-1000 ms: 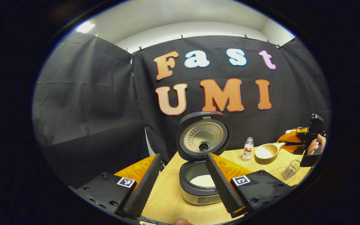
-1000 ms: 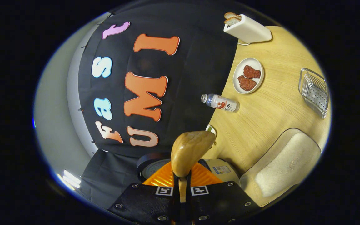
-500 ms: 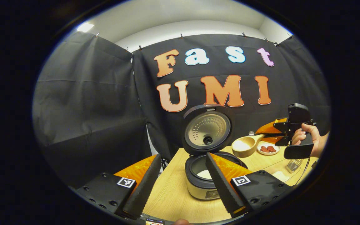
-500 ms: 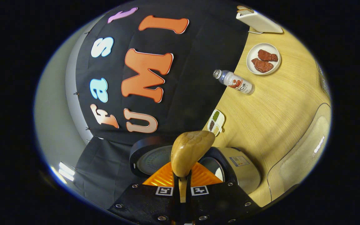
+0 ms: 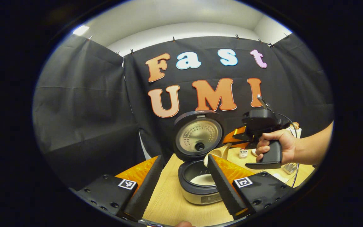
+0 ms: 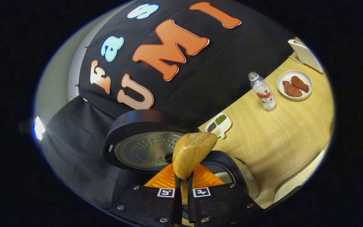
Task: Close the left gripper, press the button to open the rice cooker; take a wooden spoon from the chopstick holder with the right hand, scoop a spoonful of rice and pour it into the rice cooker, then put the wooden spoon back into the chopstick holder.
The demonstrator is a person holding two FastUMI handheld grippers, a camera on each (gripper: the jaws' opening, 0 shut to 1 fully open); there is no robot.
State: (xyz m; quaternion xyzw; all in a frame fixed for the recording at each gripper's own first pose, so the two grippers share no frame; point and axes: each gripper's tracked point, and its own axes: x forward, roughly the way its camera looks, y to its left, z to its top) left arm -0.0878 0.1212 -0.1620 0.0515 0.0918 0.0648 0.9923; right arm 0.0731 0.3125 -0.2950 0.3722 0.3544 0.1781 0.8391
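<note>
Left gripper (image 5: 181, 184) up close in the left gripper view, fingers spread wide, nothing between them, hanging over the near edge of the table (image 5: 169, 201). Just past its fingertips sits the cooker (image 5: 198, 186), lid (image 5: 198, 135) standing straight up, white rice showing in the pot. Above the pot's right rim comes the spoon (image 5: 214, 153), bowl tipped over toward the opening, partly hidden behind the left gripper's right finger. Behind the spoon is the right gripper (image 5: 236, 138), carried by a hand (image 5: 276, 142) wrapped round its handle, bare forearm running off to the right. A small bottle (image 5: 243, 153) stands on the table beyond, below that gripper.

Over to the right gripper view: right gripper (image 6: 183, 189) clamped tight on the spoon's handle, both fingers pressing it. The spoon (image 6: 192, 151) rises straight ahead, back of the bowl toward the camera, so whether any rice is in it cannot be told from here. Right beneath it, the cooker (image 6: 232, 171) open, lid (image 6: 140, 142) swung back to the left. Farther across the table (image 6: 279, 135): a little divided dish (image 6: 220, 124) of grains, then the bottle (image 6: 262, 92) upright, then a plate (image 6: 294, 85) with two reddish pieces, and a white box (image 6: 306, 55) at the far edge.
</note>
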